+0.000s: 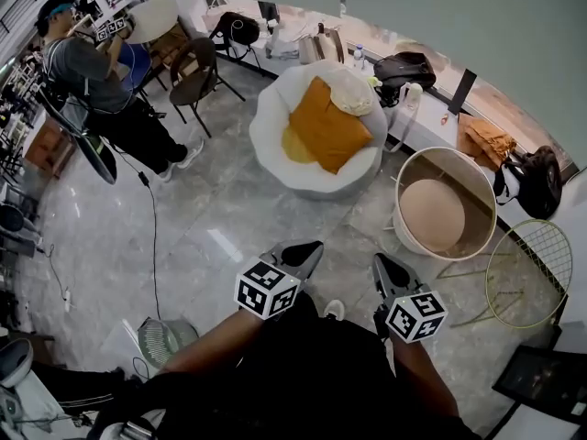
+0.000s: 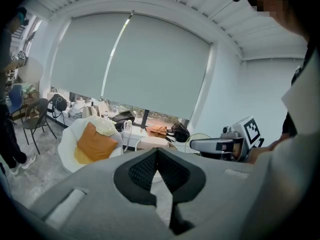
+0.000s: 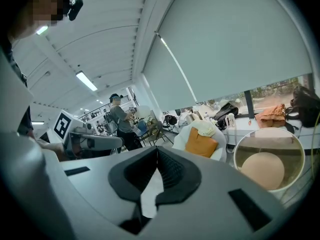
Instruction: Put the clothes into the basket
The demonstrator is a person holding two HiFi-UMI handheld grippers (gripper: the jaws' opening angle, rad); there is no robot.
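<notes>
Left hand-held gripper (image 1: 315, 245): jaws narrow, pressed tip to tip, nothing between them. Right hand-held gripper (image 1: 379, 258): the same, closed and empty. Both are low in the head view, side by side and apart, over the grey tiled floor (image 1: 211, 227) and pointing toward the furniture ahead.

Clothes: an orange fabric piece (image 1: 326, 126) lies on the white round armchair (image 1: 275, 108). A cream garment (image 1: 353, 93) is at its upper right edge, touching it, and a yellow piece (image 1: 293, 145) shows under its left side. It can't be told whether the orange one is a garment or a cushion. Another orange garment (image 1: 486, 140) is crumpled on the counter (image 1: 426, 126) by the window.

The white round basket (image 1: 477, 177) stands on the floor just right of the armchair, with a beige round thing (image 1: 431, 214) inside it. A wire basket (image 1: 527, 273) is beside it, further right. A black bag (image 1: 404, 65) sits on the counter. A person (image 1: 92, 71) stands well apart at the upper left.
</notes>
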